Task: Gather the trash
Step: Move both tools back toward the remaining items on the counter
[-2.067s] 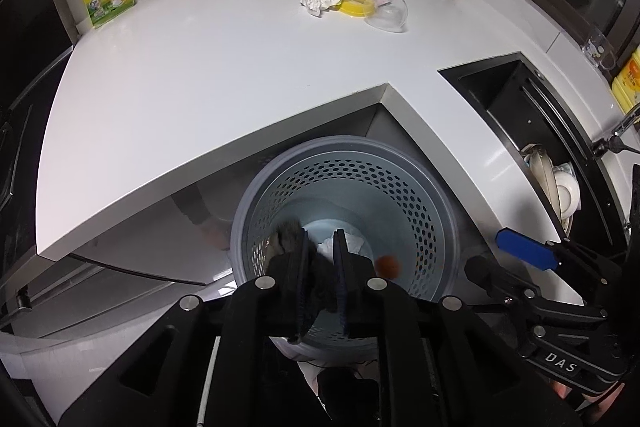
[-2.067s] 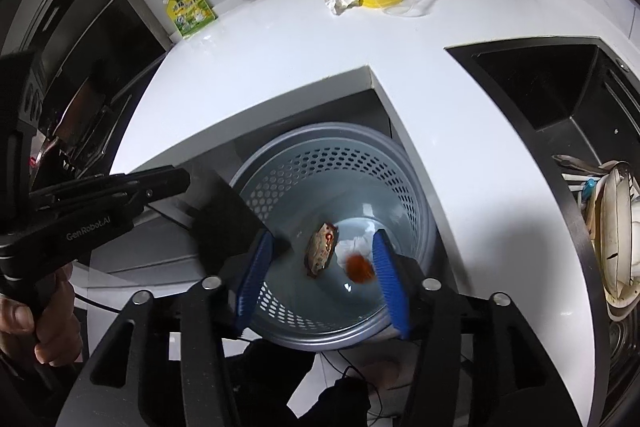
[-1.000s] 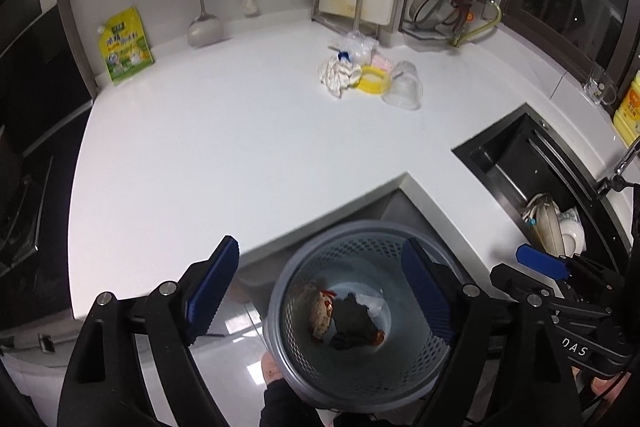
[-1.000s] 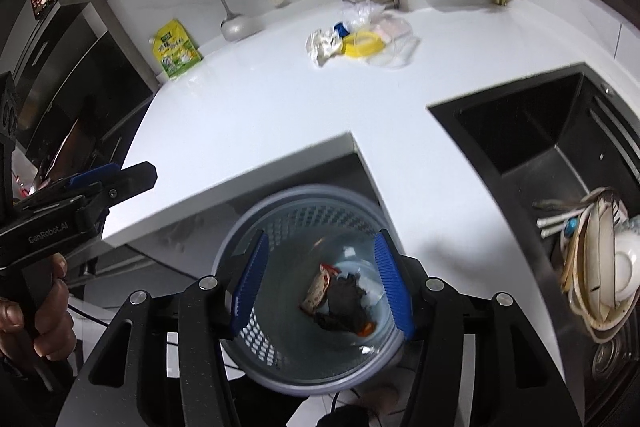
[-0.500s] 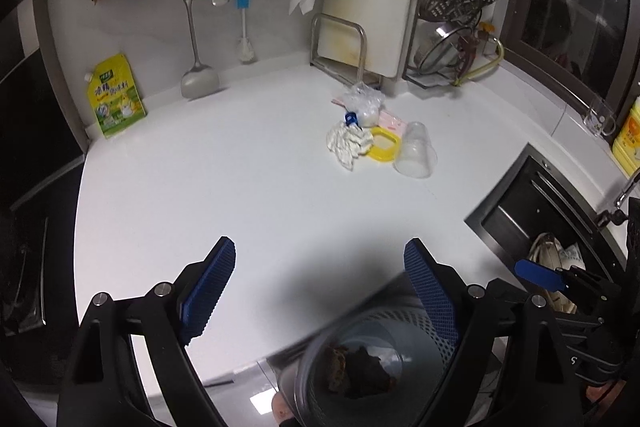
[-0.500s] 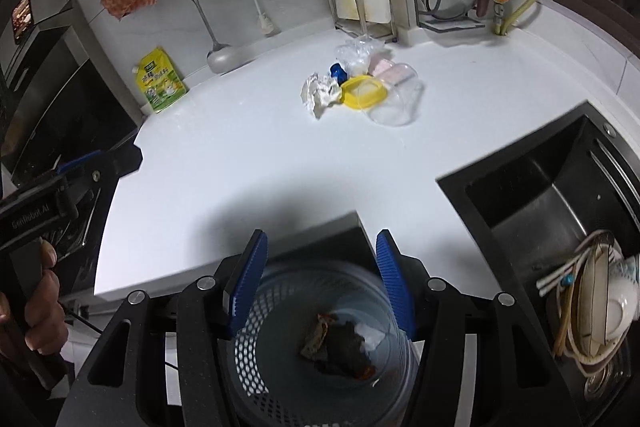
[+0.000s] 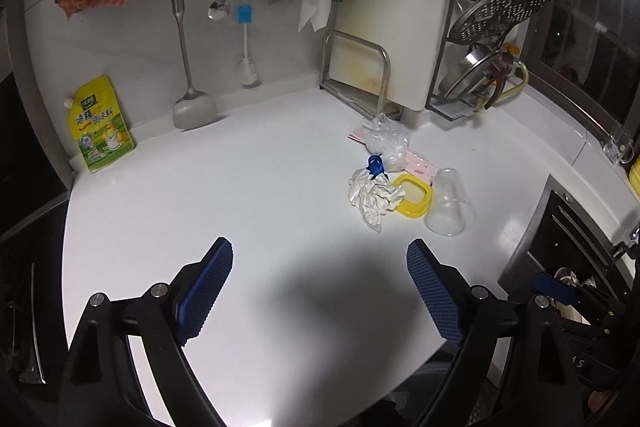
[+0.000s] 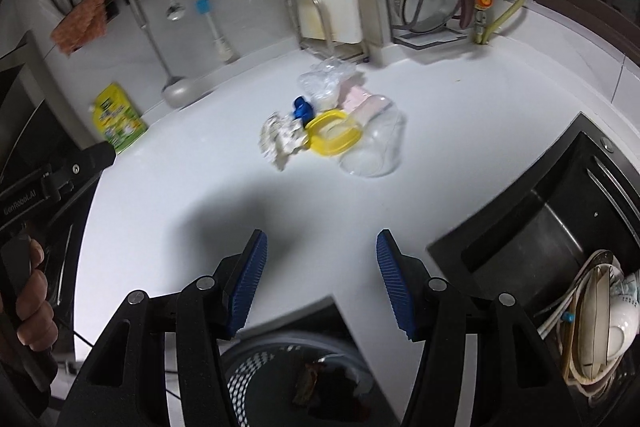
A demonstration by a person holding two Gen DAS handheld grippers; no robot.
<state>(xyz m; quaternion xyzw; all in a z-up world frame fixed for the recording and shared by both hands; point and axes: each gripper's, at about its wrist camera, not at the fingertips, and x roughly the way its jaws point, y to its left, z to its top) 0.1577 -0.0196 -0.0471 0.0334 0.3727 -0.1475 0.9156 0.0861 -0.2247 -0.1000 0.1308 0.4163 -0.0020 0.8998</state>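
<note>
A heap of trash lies at the back of the white counter (image 7: 240, 211): crumpled paper (image 7: 372, 199), a yellow plastic ring (image 7: 414, 201), a clear cup (image 7: 450, 207) on its side, a plastic bag (image 7: 386, 143) and a blue cap (image 7: 375, 165). My left gripper (image 7: 319, 245) hovers over bare counter short of the heap, its jaws opening with nothing between them. My right gripper (image 8: 321, 235) is open and empty, also short of the paper (image 8: 280, 139), ring (image 8: 334, 137) and cup (image 8: 374, 147). The perforated grey basket (image 8: 256, 367) below the counter edge holds dark scraps (image 8: 320, 383).
A black sink (image 8: 540, 227) with stacked dishes (image 8: 600, 315) lies to the right. A yellow pouch (image 7: 100, 131), a hanging spatula (image 7: 188, 107), a cutting board (image 7: 392, 15) and a pan rack (image 7: 492, 67) line the back wall. A hand (image 8: 32, 299) holds the left gripper's handle.
The left gripper opened and a dark scrap now lies in the basket. Both grippers rose from over the basket and moved forward across the counter toward the heap.
</note>
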